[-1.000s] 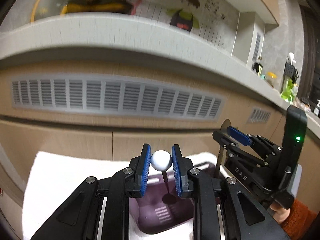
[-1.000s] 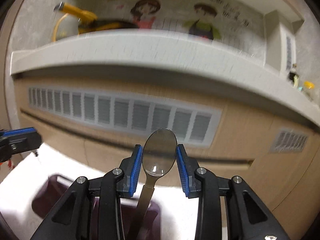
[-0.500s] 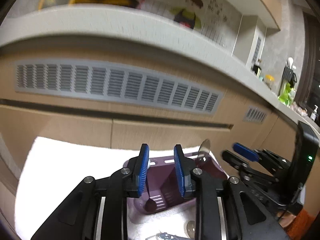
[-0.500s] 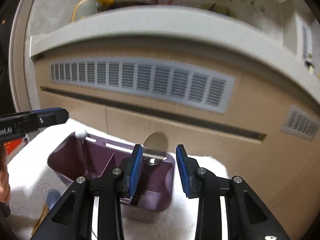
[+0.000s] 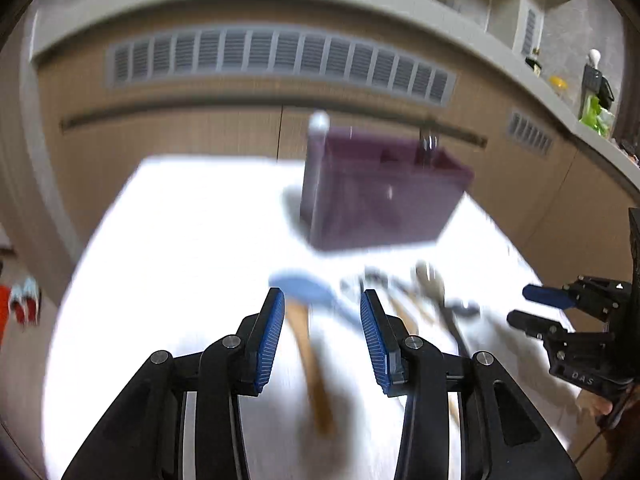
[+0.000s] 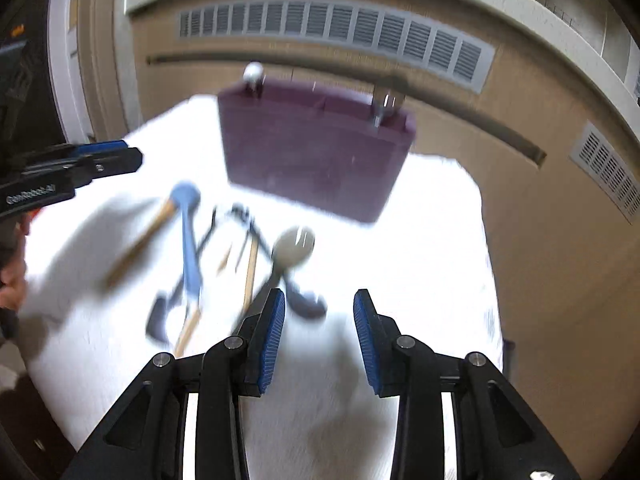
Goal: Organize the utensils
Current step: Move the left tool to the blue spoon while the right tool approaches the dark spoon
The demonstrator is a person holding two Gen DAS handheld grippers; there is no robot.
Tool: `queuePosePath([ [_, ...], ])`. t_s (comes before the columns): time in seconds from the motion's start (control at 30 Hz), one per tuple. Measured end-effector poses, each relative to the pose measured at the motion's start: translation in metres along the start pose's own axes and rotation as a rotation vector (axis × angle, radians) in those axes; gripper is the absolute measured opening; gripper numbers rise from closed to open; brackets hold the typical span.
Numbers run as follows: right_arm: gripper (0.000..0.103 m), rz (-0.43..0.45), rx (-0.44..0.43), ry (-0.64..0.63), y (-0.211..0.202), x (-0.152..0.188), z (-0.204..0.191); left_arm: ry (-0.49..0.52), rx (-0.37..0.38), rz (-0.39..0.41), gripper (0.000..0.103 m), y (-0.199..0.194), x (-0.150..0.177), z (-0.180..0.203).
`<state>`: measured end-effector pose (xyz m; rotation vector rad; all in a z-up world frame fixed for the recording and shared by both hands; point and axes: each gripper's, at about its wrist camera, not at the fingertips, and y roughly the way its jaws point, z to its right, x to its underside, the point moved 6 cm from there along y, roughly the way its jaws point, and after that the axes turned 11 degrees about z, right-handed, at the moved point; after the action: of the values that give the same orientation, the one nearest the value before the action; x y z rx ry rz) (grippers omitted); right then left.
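Observation:
A purple utensil caddy (image 5: pixel 380 196) (image 6: pixel 316 152) stands at the far side of a white towel (image 5: pixel 192 240) (image 6: pixel 420 240). A white-balled utensil (image 5: pixel 319 122) (image 6: pixel 253 72) sticks up at its left end and a metal spoon (image 5: pixel 428 140) (image 6: pixel 386 104) at its right end. Several loose utensils lie in front of it, among them a blue spatula with a wooden handle (image 5: pixel 308 292) (image 6: pixel 186 200) and a grey spoon (image 6: pixel 294 246). My left gripper (image 5: pixel 322 336) is open and empty above the blue spatula. My right gripper (image 6: pixel 319 332) is open and empty, near the grey spoon. Both views are blurred.
Wooden cabinet fronts with a grey vent grille (image 5: pixel 280 60) (image 6: pixel 336 24) rise behind the towel, under a pale counter edge. Each gripper shows in the other's view, the right one (image 5: pixel 568 312) at the towel's right edge, the left one (image 6: pixel 68 172) at its left.
Both grippers have let go of their utensils, the white-balled one and the metal spoon, into the caddy. They have opened and drawn back and down toward the loose utensils on the towel.

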<state>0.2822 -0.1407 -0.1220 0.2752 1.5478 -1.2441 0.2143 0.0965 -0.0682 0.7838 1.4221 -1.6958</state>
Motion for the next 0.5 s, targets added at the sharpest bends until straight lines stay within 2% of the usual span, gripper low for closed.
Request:
queuePosePath([
  [0.07,0.034,-0.010,0.029,-0.014,-0.008,0.015,-0.008,-0.020,0.037,-0.047,0.041,-0.005,0.021,0.006],
  [0.13,0.034,-0.022,0.016,-0.009,-0.016,0.026,-0.017,-0.037,0.054,-0.083,0.041,-0.007,0.035,0.008],
  [0.17,0.034,-0.024,-0.023,0.009,-0.021,0.029,-0.022,-0.044,0.050,-0.094,0.041,-0.006,0.038,0.008],
  [0.23,0.033,-0.034,-0.163,0.074,-0.026,0.034,-0.037,-0.068,0.022,-0.104,0.041,-0.004,0.044,0.000],
  [0.3,0.026,-0.064,-0.239,0.103,-0.022,0.037,-0.052,-0.094,0.001,-0.105,0.041,-0.003,0.043,-0.008],
  [0.33,0.020,-0.071,-0.246,0.101,-0.018,0.036,-0.060,-0.108,-0.008,-0.098,0.041,-0.005,0.041,-0.012],
  [0.43,0.013,-0.085,-0.215,0.075,0.000,0.031,-0.073,-0.112,-0.031,-0.065,0.041,-0.013,0.035,-0.020],
  [0.5,0.012,-0.097,-0.200,0.063,0.011,0.027,-0.077,-0.116,-0.042,-0.055,0.041,-0.015,0.033,-0.026],
])
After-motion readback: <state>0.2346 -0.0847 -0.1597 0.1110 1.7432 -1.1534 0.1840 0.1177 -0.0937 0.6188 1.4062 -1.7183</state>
